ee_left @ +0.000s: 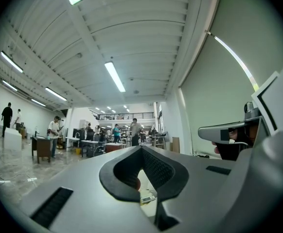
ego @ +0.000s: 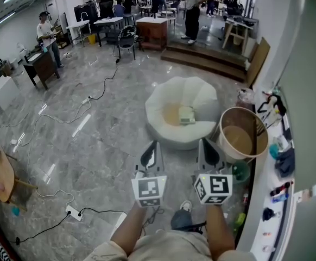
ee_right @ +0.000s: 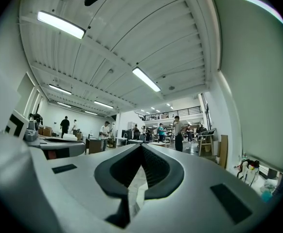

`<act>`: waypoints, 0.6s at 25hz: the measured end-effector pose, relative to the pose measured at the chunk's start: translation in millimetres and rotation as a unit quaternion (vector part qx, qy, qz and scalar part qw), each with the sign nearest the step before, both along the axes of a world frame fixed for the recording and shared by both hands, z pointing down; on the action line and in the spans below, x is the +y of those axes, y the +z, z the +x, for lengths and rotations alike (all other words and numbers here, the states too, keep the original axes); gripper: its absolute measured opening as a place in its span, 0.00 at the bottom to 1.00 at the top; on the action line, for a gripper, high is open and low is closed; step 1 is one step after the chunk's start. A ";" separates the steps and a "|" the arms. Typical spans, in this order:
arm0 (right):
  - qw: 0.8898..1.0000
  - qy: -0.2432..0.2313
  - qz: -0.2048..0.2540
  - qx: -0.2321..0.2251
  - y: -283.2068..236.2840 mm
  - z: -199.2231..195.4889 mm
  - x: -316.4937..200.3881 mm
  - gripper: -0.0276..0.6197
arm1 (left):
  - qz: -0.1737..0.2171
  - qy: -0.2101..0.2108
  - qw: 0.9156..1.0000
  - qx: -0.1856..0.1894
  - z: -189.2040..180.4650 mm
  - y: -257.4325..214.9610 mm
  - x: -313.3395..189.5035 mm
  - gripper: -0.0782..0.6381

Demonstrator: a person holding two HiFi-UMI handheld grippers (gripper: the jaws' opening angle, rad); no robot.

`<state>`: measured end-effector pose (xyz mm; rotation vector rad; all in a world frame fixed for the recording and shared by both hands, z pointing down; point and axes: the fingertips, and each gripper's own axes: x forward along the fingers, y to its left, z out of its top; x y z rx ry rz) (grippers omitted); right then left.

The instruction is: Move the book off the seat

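Head view: the person is holding both grippers level, side by side, aiming toward 12 o'clock. The left gripper (ego: 151, 151) is showing clenched jaws with nothing between them, and the tips are meeting in its own view. The right gripper (ego: 206, 150) is likewise clenched and empty.

The book (ego: 187, 115), pale-covered, is lying flat in the hollow of the white beanbag seat (ego: 169, 94), slightly toward 3 o'clock of the hollow's middle. The seat is sitting on the marble floor (ego: 93, 145) at 12 o'clock from the grippers, apart from both. A round basket (ego: 244, 113) is standing just beside the seat at its 4 o'clock. Cables (ego: 101, 88) are trailing across the floor at 10 o'clock. People are standing far back in the room.
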<state>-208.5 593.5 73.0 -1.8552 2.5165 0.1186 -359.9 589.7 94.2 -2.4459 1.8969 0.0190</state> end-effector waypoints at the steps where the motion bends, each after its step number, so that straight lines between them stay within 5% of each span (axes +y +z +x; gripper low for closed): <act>1: 1.000 -0.001 0.002 0.001 0.2 3.8 -7.8 0.05 | 0.000 0.000 1.000 -0.001 4.0 0.4 -7.5 0.11; 15: 1.000 -0.013 -0.015 -0.011 -2.4 98.4 -142.3 0.05 | -0.015 -0.011 1.000 -0.007 102.6 -0.6 -141.3 0.11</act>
